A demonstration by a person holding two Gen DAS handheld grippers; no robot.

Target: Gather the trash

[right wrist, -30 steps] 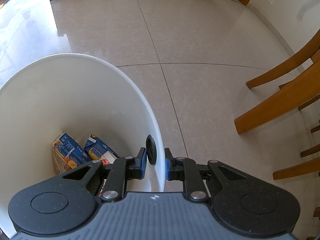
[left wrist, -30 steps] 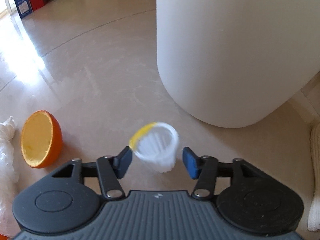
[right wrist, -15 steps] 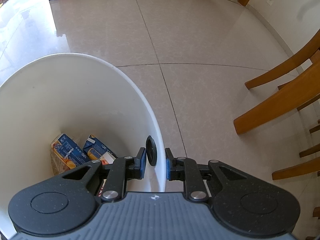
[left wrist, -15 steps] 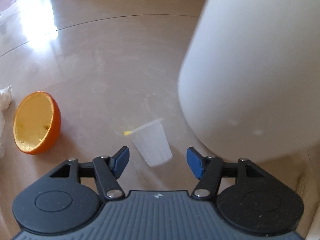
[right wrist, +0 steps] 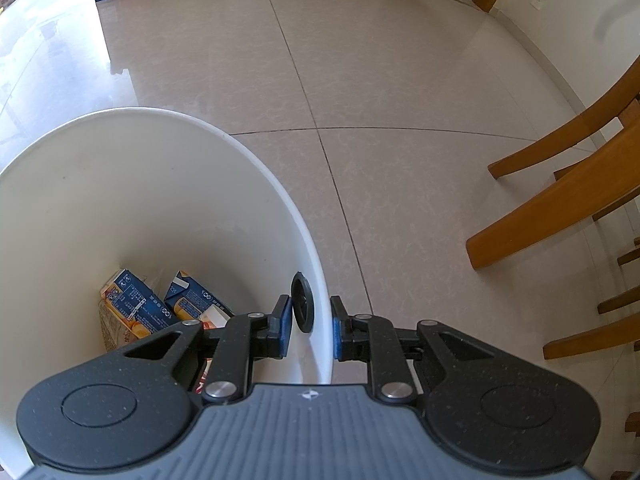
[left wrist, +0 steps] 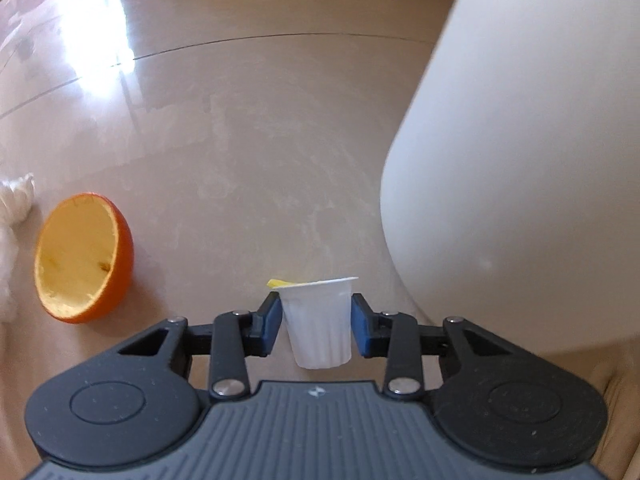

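Step in hand: picking up the small white cup (left wrist: pixel 319 322), which sits between your left gripper (left wrist: pixel 316 322) pads. Jaws are narrowed to the cup's sides; whether they grip it or whether it rests on the floor (left wrist: pixel 248 160), you cannot tell. Next, likely: firm the grip, lift, clear the rim. Your right gripper (right wrist: pixel 307 326) straddles the white bin (right wrist: pixel 256 168) wall, pinching it near a black grommet (right wrist: pixel 302 308). Orange peel half (left wrist: pixel 82 258) waits left.

Left view skims the floor; right overlooks the shared bin (right wrist: pixel 168 208).
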